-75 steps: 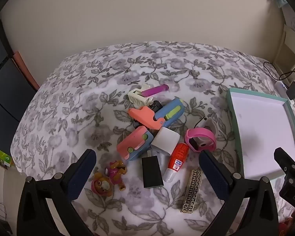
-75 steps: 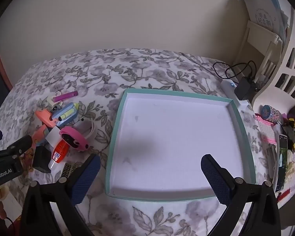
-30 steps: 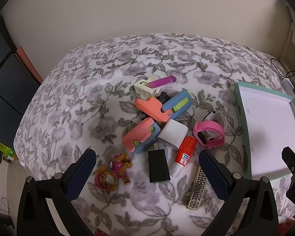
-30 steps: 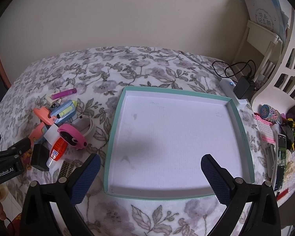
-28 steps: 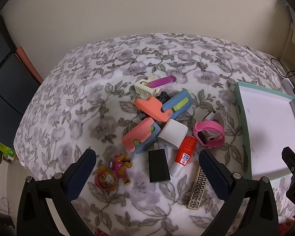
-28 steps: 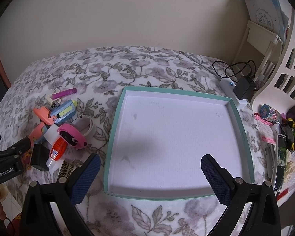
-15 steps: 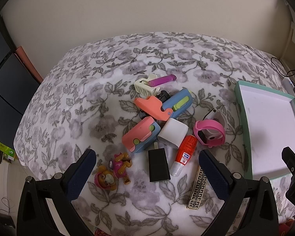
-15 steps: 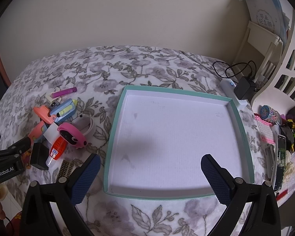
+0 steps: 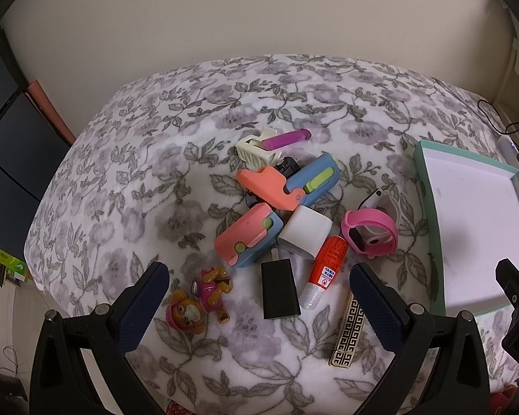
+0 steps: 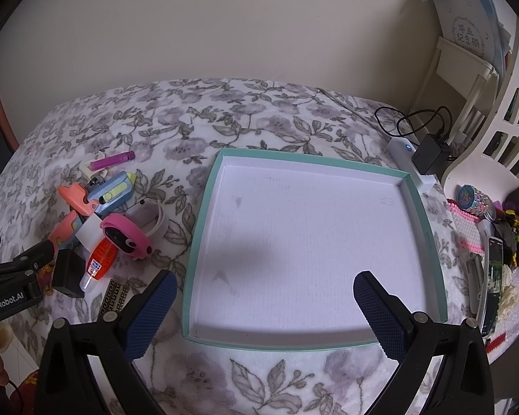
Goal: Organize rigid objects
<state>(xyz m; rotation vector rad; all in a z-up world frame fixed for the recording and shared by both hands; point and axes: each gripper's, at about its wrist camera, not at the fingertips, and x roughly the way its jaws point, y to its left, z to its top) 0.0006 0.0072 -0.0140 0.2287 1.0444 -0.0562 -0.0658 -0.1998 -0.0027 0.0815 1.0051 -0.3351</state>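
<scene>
Left gripper (image 9: 257,288), fingers spread wide and holding nothing, above a heap of small rigid objects on a floral blanket (image 9: 128,180). Between the fingertips: a black charger block (image 9: 280,293) and a red glue bottle (image 9: 325,271) with a clear cap; just beside the left finger, a pink-and-brown toy pup (image 9: 200,299); by the right finger, a key-patterned bar (image 9: 348,332). Beyond them: a white plug cube (image 9: 304,231), a pink watch (image 9: 369,233), and coral-and-blue plastic toys (image 9: 287,186). Right gripper (image 10: 261,306), likewise spread and empty, over a teal-rimmed white tray (image 10: 420,204).
</scene>
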